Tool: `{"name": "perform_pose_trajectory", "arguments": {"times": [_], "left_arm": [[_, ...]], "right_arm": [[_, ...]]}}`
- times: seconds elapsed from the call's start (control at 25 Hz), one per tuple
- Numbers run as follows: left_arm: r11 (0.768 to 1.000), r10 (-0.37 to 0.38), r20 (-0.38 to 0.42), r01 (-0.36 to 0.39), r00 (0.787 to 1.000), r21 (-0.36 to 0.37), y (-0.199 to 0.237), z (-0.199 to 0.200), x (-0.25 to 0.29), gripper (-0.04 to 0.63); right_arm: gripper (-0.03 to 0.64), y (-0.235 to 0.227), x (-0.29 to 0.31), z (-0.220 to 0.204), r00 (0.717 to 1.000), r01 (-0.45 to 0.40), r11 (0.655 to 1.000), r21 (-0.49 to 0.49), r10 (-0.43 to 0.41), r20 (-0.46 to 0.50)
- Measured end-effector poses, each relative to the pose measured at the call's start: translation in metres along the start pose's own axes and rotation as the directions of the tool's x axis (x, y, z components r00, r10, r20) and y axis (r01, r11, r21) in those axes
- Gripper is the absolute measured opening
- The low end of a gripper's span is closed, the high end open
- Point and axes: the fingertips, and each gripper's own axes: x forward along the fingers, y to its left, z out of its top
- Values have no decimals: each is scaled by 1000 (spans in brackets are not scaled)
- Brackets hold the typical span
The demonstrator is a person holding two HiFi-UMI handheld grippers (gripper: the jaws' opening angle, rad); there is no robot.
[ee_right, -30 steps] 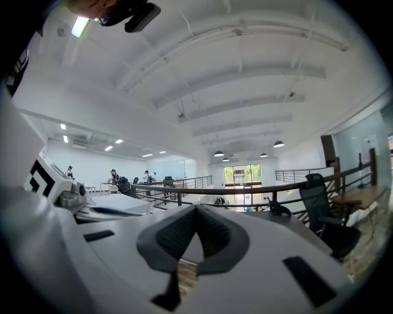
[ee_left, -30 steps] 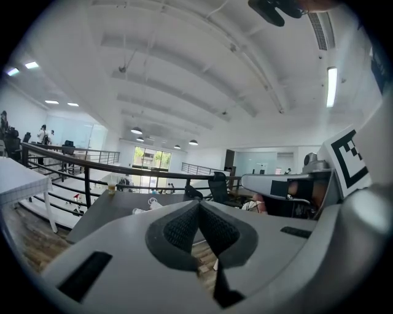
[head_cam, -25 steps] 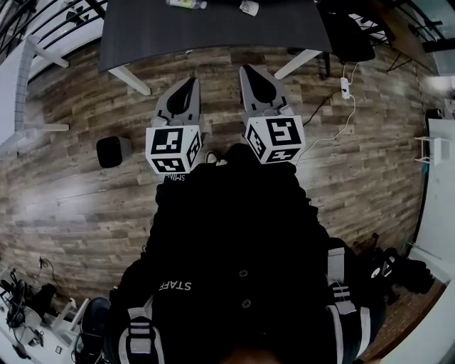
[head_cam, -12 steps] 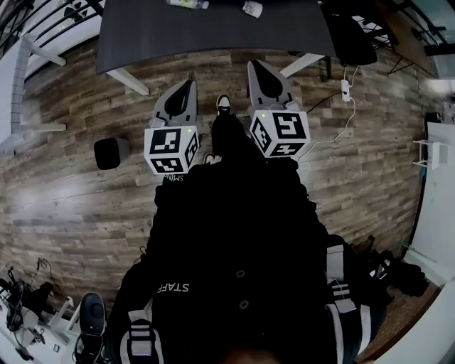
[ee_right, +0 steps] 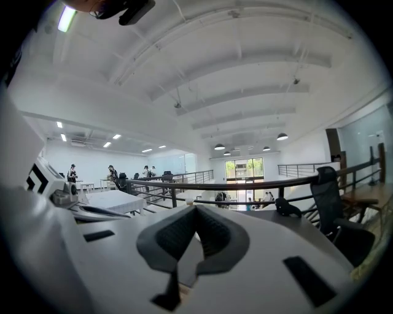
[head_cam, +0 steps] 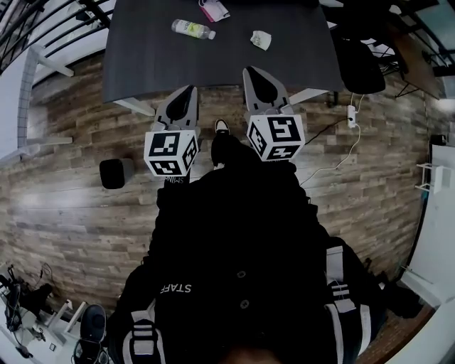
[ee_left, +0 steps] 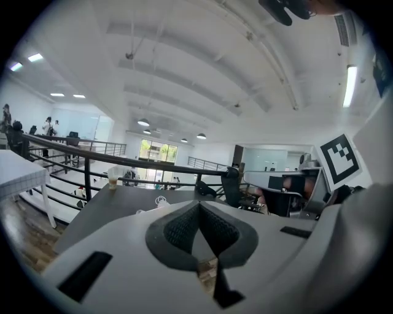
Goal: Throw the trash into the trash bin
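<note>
both grippers are held side by side in front of the person, pointing toward the dark tabletop point(head_cam: 142, 50). the left gripper point(head_cam: 188, 92) has its jaws closed tip to tip with nothing between them. the right gripper point(head_cam: 251, 72) is closed the same way and holds nothing. the trash lies on the tabletop beyond them: a plastic bottle point(head_cam: 193, 28), a crumpled paper point(head_cam: 261, 40) and a pink-and-white wrapper point(head_cam: 213, 10) at the far edge. a small black bin point(head_cam: 114, 173) stands on the wooden floor point(head_cam: 71, 213) to the left, apart from the tabletop.
</note>
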Motion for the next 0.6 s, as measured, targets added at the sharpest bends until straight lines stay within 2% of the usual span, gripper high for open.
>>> {"name": "perform_pose_trajectory", "arguments": {"times": [0.4, 0.6], "left_arm": [[1000, -8, -54, 7, 999, -11, 23, 30, 156, 2], [1000, -11, -68, 11, 998, -13, 23, 42, 203, 2]], "right_arm": [[14, -93, 117, 20, 998, -45, 999, 17, 46, -44], [14, -120, 152, 18, 994, -77, 996, 51, 80, -70]]}}
